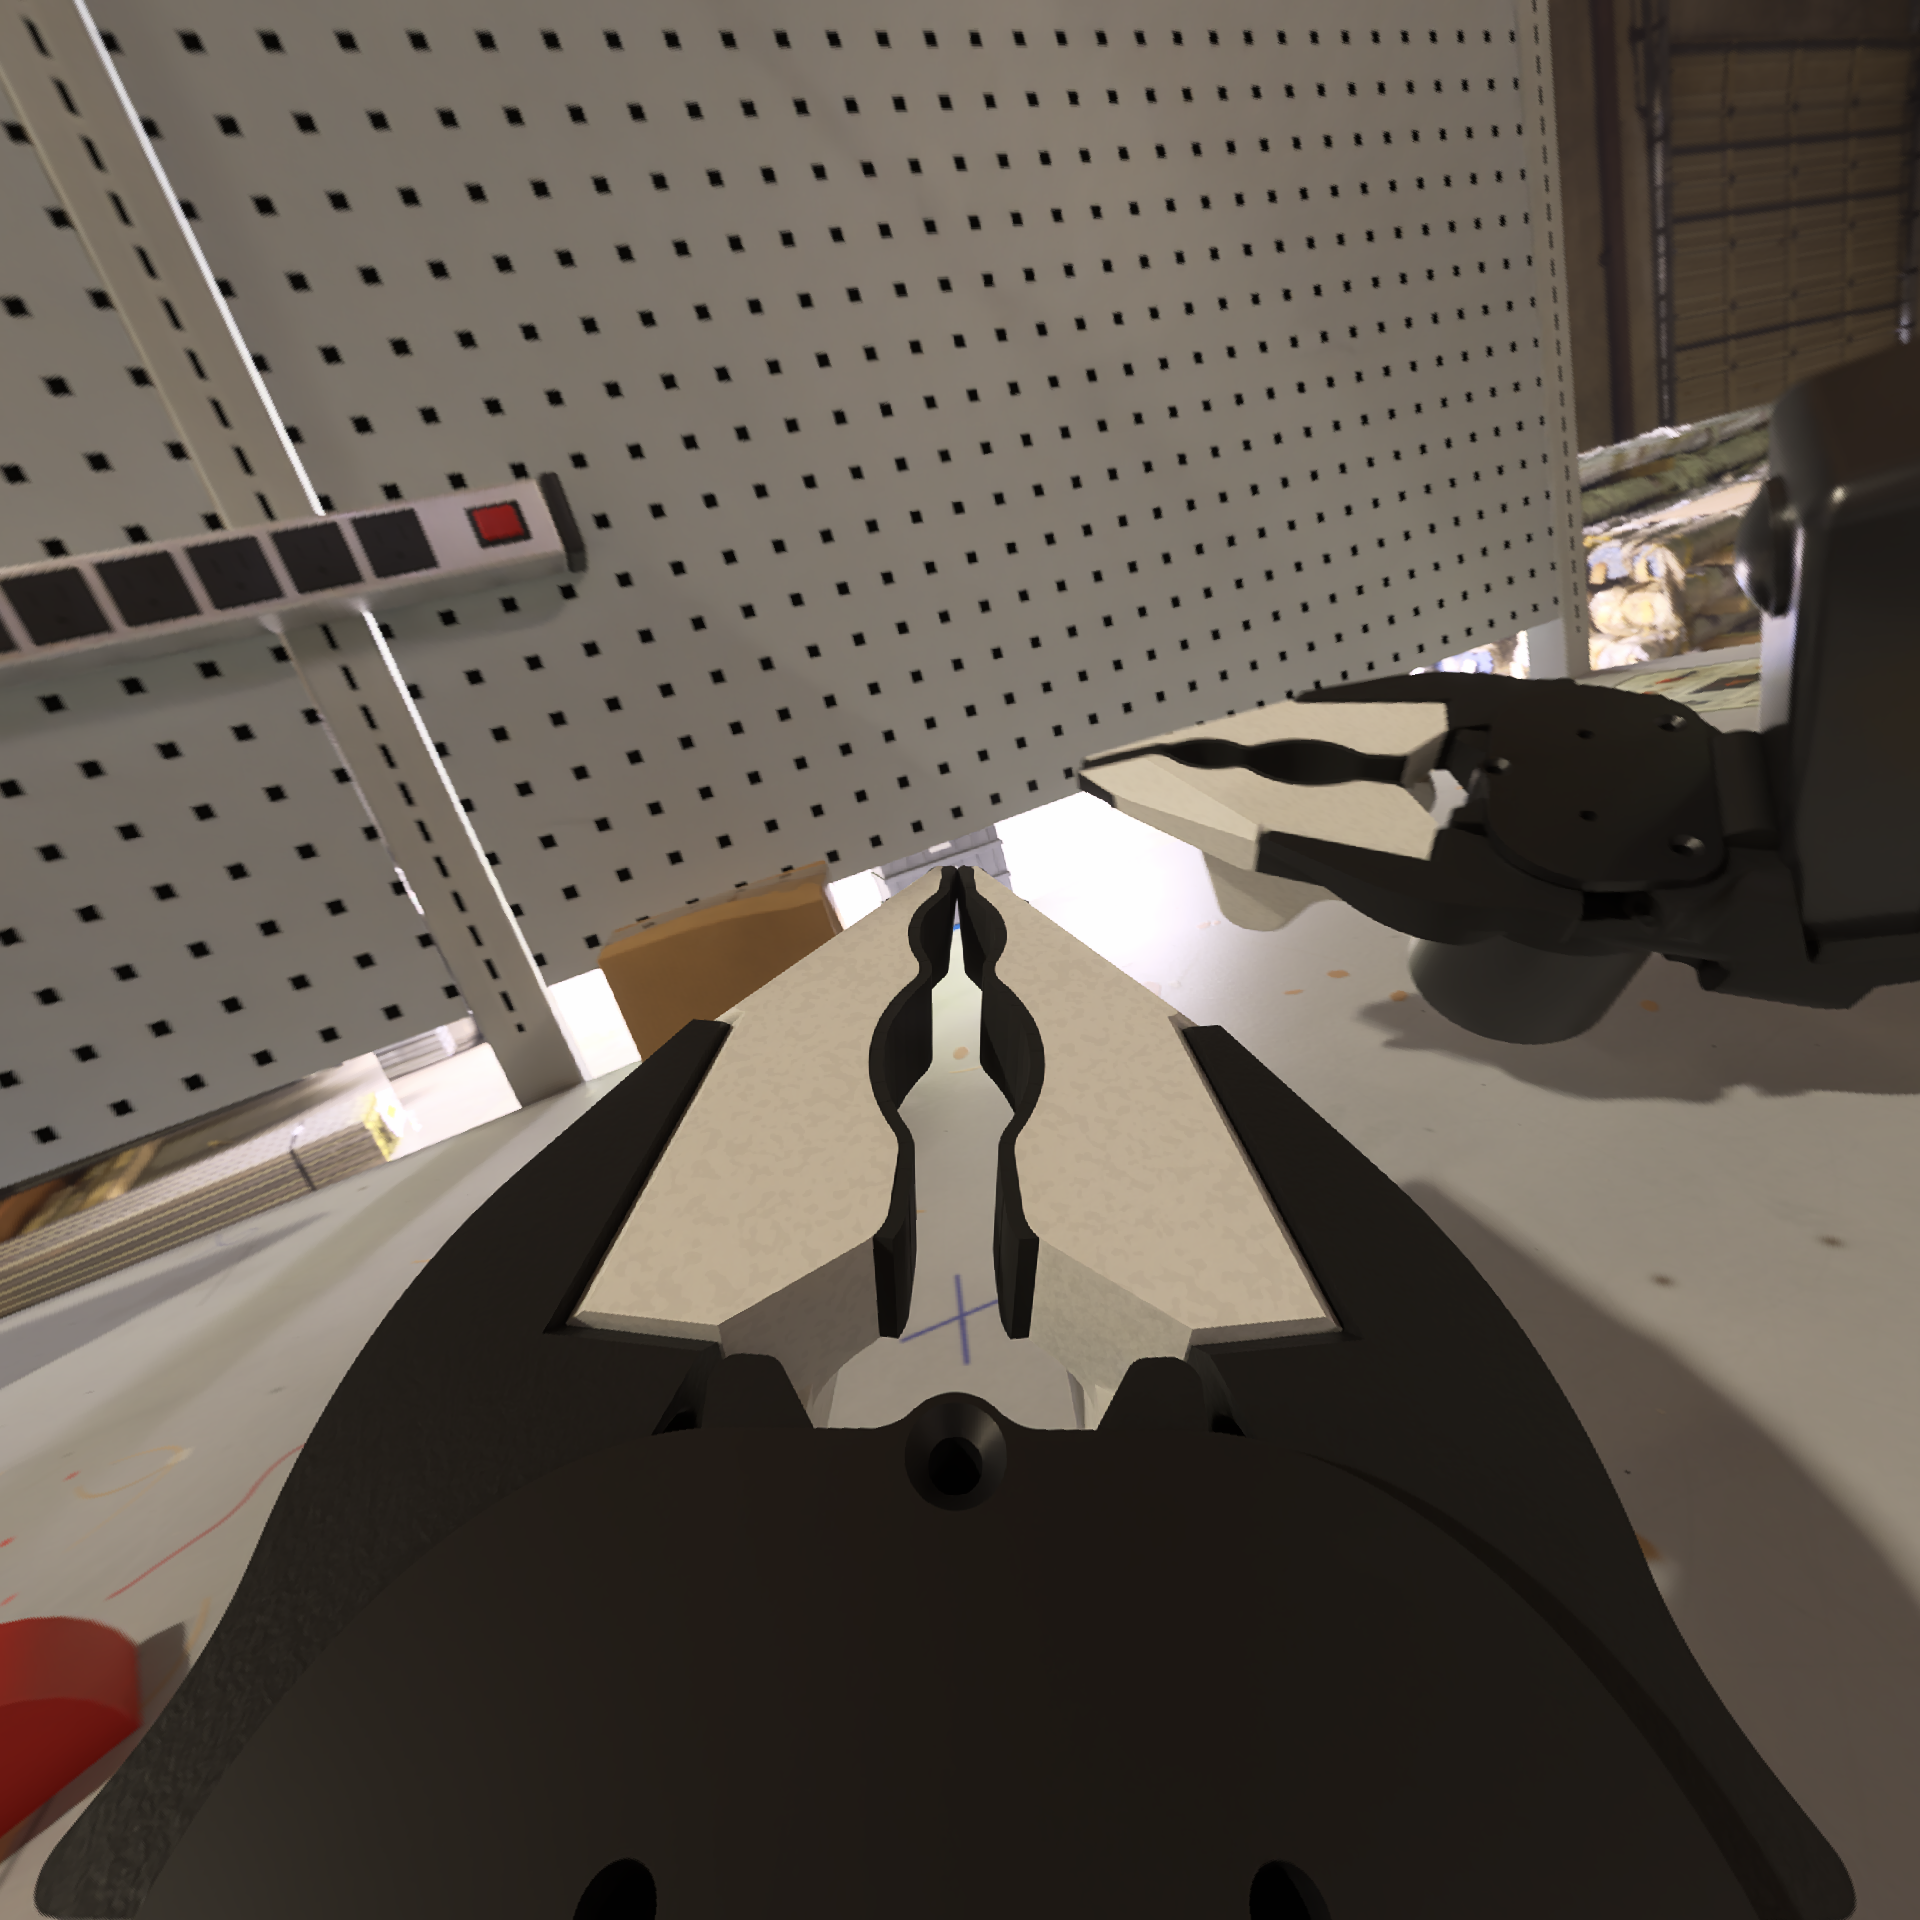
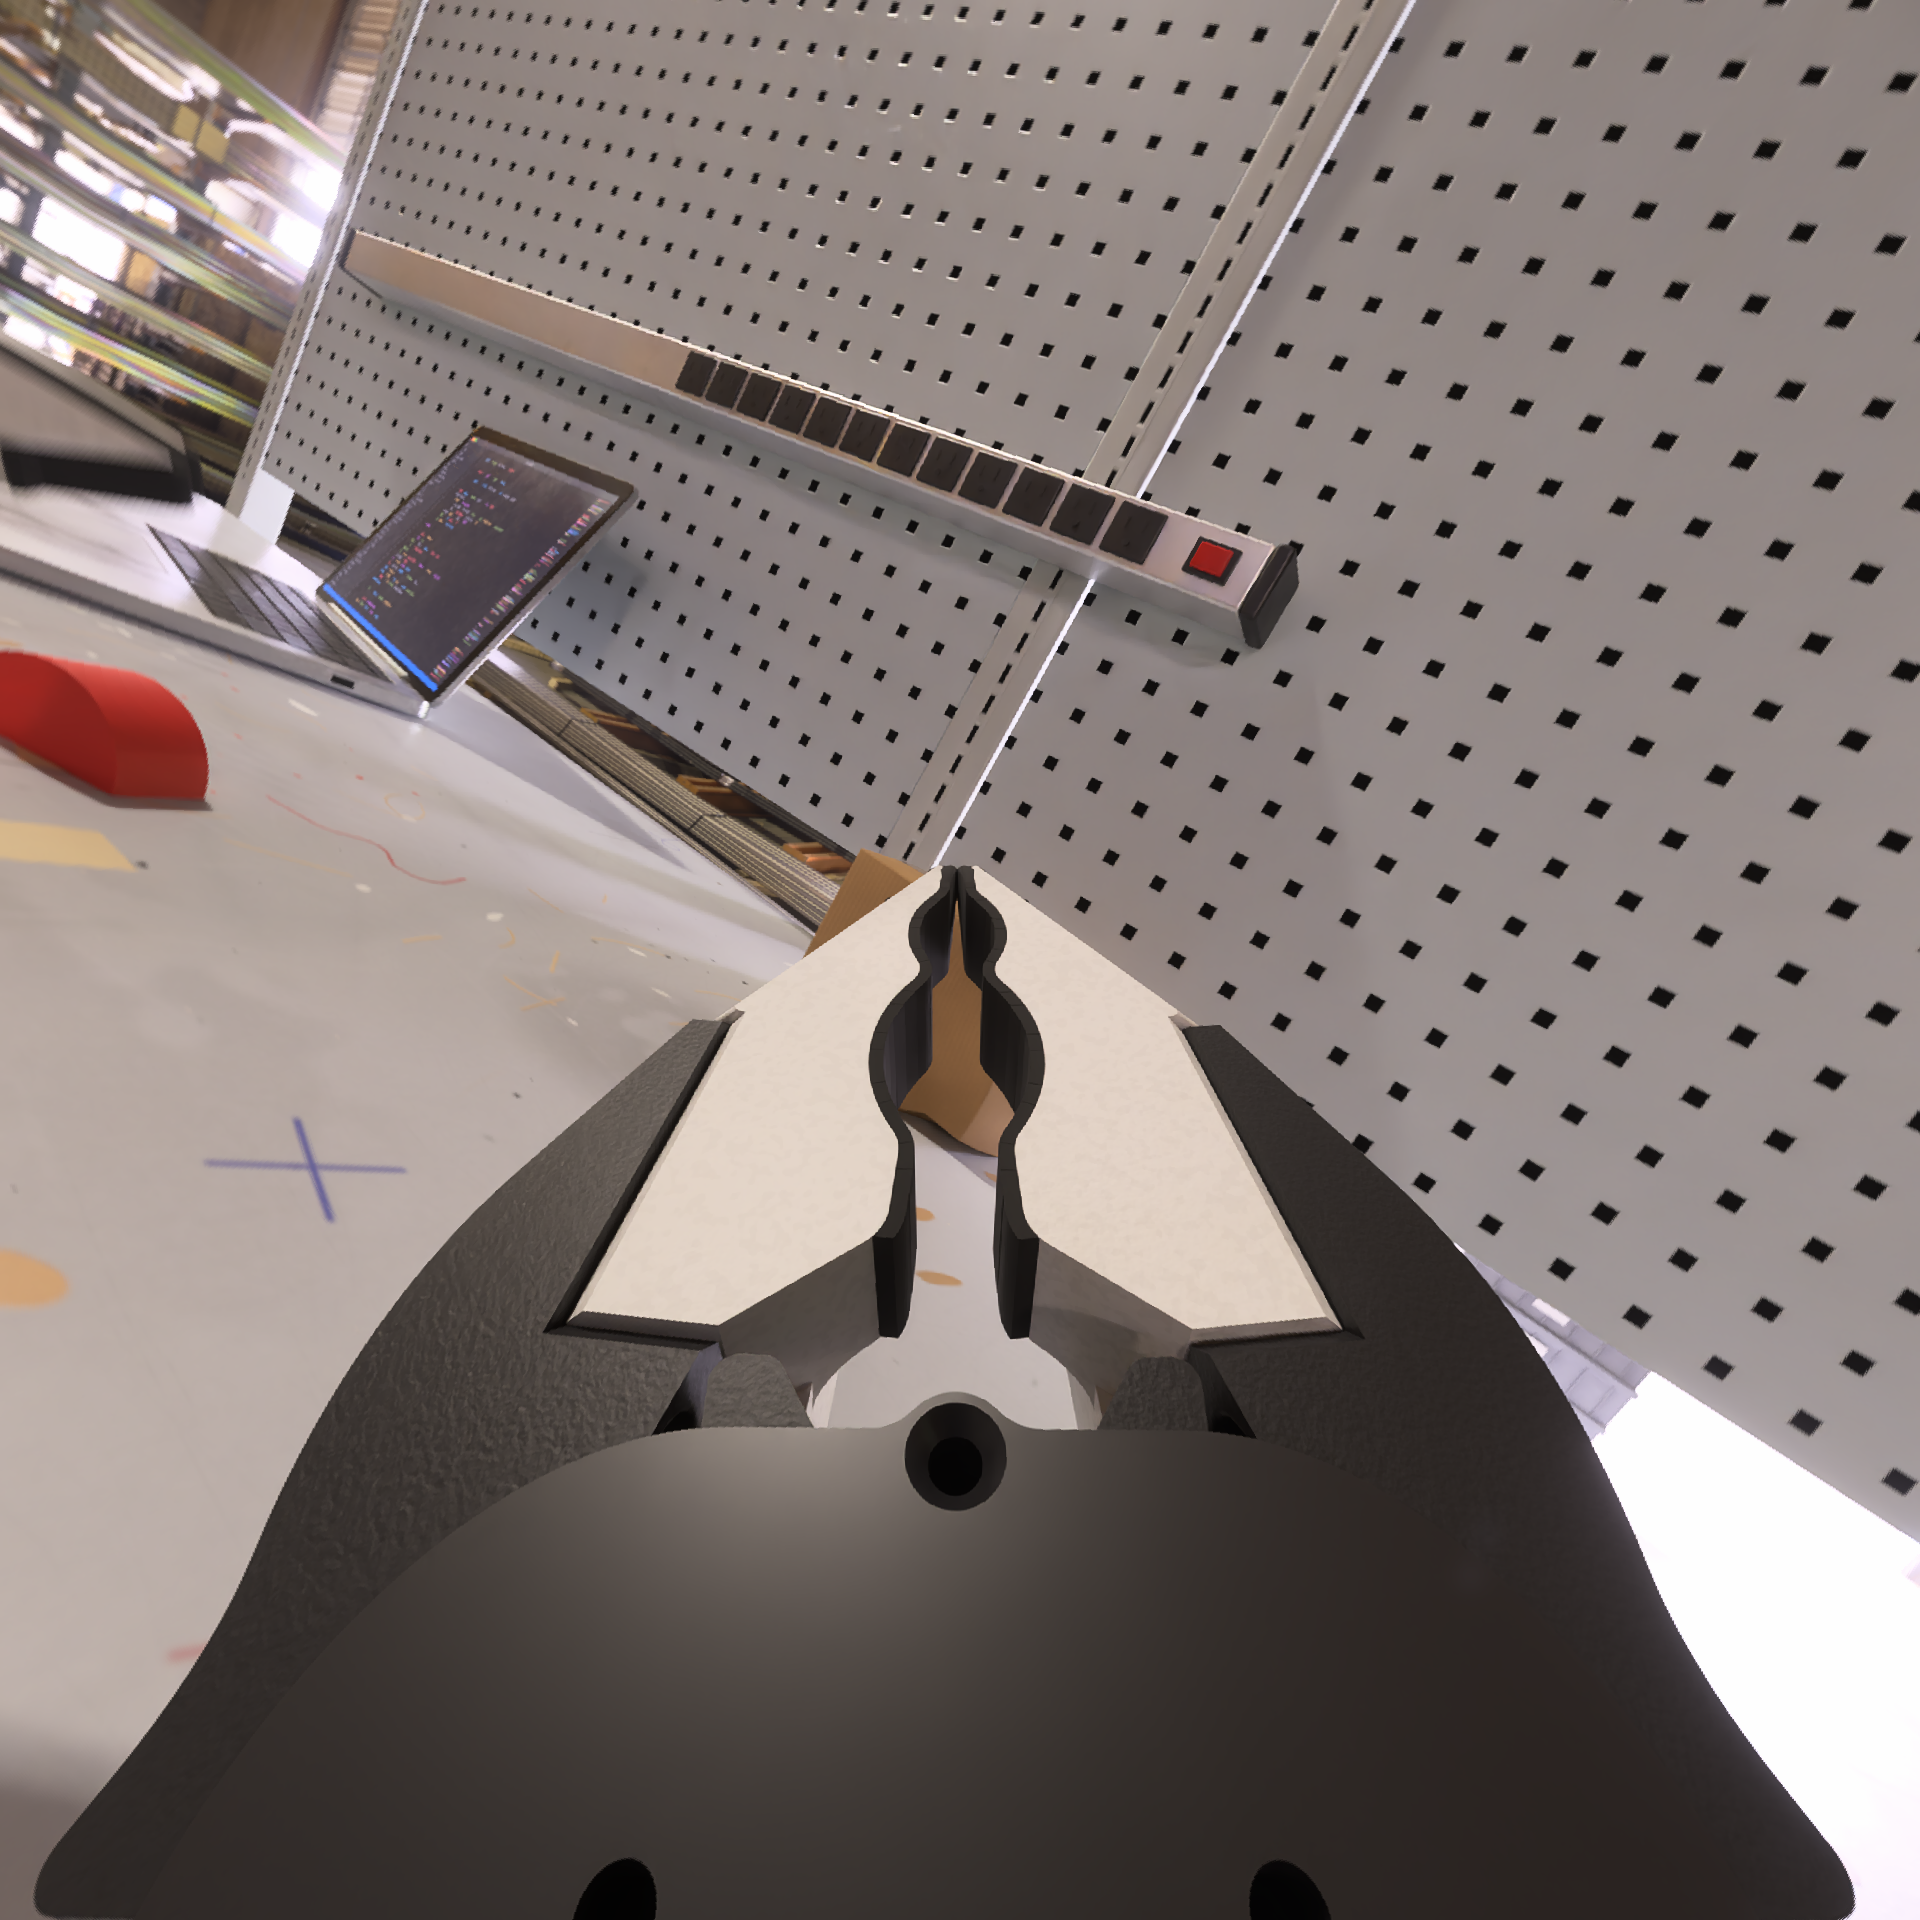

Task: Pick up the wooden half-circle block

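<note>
While both tools hang above the pale table (image 1: pixel 1558 1351), neither holds anything. The left tool (image 1: pixel 957 883) fills the lower centre of the left wrist view with its fingertips pressed together and only the wavy slot behind them showing gaps; a blue cross mark (image 1: pixel 961 1317) on the table shows through that slot. The right tool (image 2: pixel 957 878) is closed the same way in the right wrist view, and it also appears at the right edge of the left wrist view, side-on, tips together, its body cut off by the frame. The wooden half-circle block (image 2: pixel 99 727) is red; it lies flat side down on the table at the left edge of the right wrist view, partly cropped, well apart from both tools. In the left wrist view only a corner of it shows at the lower left. A brown cardboard box (image 1: pixel 727 961) stands beyond the left tool's tips, largely hidden by the fingers; in the right wrist view it shows mostly through the slot. A pegboard (image 1: pixel 935 364) backs the table and carries a power strip (image 2: pixel 935 457). An open laptop (image 2: pixel 436 561) sits at the upper left of the right wrist view.
</note>
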`<state>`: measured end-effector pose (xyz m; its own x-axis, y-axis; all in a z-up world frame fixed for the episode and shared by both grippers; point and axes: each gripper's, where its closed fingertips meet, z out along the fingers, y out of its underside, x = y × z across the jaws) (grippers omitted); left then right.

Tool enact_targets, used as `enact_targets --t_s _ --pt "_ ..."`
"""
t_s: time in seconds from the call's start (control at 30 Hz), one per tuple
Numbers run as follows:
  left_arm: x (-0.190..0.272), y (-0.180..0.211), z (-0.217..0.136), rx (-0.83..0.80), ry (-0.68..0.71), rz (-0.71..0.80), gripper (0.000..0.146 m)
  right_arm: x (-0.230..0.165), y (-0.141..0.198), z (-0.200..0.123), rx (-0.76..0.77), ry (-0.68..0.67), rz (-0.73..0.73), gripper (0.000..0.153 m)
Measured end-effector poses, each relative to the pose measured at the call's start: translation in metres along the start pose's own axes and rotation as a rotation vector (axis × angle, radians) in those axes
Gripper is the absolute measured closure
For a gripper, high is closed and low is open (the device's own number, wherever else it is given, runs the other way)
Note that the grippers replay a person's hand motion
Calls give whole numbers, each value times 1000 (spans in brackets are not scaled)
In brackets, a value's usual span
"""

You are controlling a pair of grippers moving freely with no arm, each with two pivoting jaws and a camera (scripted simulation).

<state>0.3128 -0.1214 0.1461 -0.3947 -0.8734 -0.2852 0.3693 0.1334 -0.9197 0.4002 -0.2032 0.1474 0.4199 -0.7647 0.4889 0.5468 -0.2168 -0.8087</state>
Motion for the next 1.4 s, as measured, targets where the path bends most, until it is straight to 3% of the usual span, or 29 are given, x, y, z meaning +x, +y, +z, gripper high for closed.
enact_targets --t_s 0.1,0.2,0.3,0.5,0.63,0.7,0.8,1.03,1.27,1.4 --pt "-18 -14 -10 26 -50 16 146 9 12 -5 -42 11 -16 153" --pt "-66 -33 -29 23 -122 -26 145 19 25 -6 -97 48 -29 153" --pt "-123 -33 -47 -76 -58 -45 120 23 34 -5 -137 61 -26 153" --pt "-216 47 -76 -602 251 5 96 19 45 0 -196 50 -48 153" --pt "-228 103 -81 -821 544 -53 87 19 49 1 -216 55 -49 153" --pt "-231 130 -87 -960 619 -68 87 21 52 1 -229 61 -42 153" --pt "-237 161 -93 -1119 659 29 87 23 55 1 -242 70 -29 153" --pt "-238 186 -92 -1190 729 91 91 24 59 2 -261 73 -27 153" --pt "-235 186 -92 -1199 770 65 107 22 57 2 -255 65 -31 153" --pt "-246 165 -74 -1114 643 202 107 20 54 2 -237 59 -25 153"
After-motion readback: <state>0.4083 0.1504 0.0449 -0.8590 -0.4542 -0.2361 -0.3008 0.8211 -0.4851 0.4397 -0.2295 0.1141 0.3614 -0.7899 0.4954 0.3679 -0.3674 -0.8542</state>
